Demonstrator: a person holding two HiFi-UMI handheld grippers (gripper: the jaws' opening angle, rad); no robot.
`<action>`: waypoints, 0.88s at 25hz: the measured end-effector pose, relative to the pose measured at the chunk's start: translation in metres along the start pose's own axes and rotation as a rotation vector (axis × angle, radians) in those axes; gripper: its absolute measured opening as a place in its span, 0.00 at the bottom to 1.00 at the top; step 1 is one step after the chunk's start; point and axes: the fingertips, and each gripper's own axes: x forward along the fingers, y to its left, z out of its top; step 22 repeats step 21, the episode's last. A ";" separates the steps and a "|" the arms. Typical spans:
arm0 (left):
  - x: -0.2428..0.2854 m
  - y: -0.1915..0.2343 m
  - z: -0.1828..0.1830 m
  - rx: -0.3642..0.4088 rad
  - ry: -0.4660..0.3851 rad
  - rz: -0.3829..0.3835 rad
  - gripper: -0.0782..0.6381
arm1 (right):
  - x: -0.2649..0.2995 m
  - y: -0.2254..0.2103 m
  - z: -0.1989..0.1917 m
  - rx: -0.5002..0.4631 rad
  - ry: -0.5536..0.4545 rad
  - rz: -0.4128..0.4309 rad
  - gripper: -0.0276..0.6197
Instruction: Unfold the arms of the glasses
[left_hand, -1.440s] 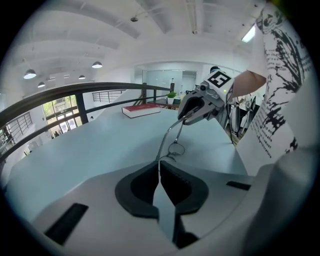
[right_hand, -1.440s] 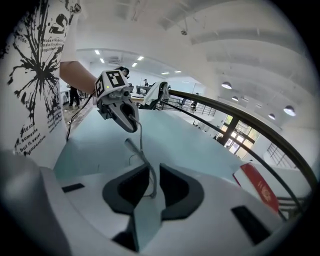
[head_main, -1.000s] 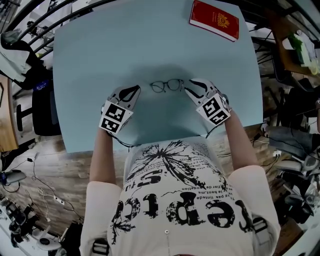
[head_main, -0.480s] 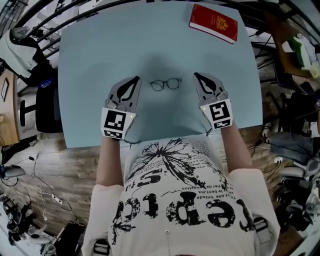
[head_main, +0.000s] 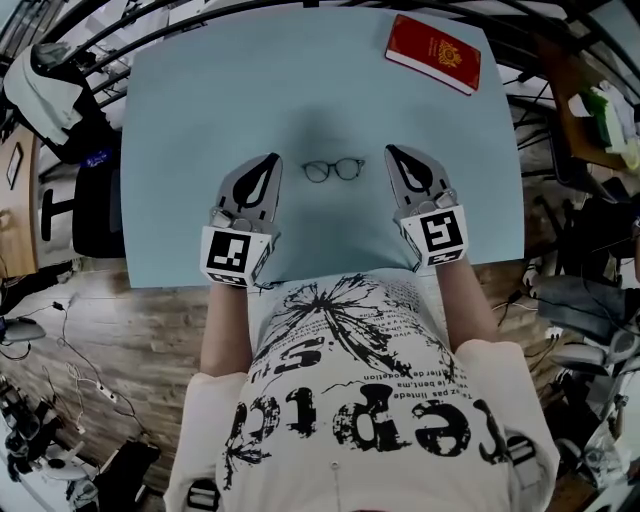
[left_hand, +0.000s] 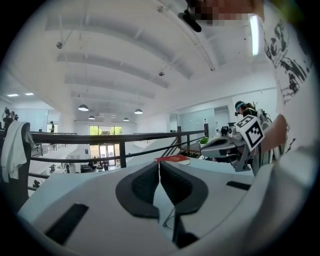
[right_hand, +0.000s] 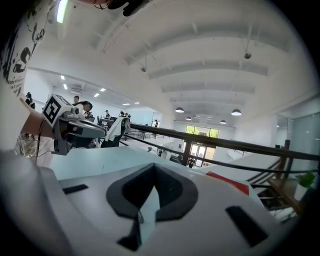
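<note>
Left claw (head_main: 270, 158) and right claw (head_main: 391, 151) flank the glasses (head_main: 334, 170) on the blue table (head_main: 180, 120) in the head view, not touching them; we can't tell whether the arms are unfolded, too small. Left gripper view: jaws closed, nothing between them. Right gripper view: jaws also closed and empty, so we judge no one is working on the glasses right now.

1. Surface (head_main: 200, 110): pale blue, smooth, matt finish throughout.
2. Glasses (head_main: 334, 170): thin dark frame, too small to tell whether metal or plastic; clear lenses.
3. Red booklet (head_main: 433, 52), far right corner: smooth cover with a gold-toned stamp.
4. Left gripper (head_main: 273, 158) and right gripper (head_main: 389, 150): smooth light grey plastic shells; fingers (left_hand: 142, 186) faced with black, matt, finely textured pads.
5. Shirt (head_main: 350, 400): light printed cloth.
6. Floor (head_main: 130, 330): wood-grain planks.
</note>
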 end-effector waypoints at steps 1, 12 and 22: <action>0.000 0.000 0.001 -0.002 -0.003 0.002 0.14 | 0.000 0.000 0.000 0.002 -0.003 -0.001 0.05; 0.004 0.004 0.006 -0.021 -0.017 0.016 0.14 | 0.004 -0.004 0.005 0.008 -0.029 -0.013 0.05; 0.008 0.002 0.005 -0.010 -0.010 0.009 0.14 | 0.005 -0.006 0.007 0.004 -0.039 -0.013 0.05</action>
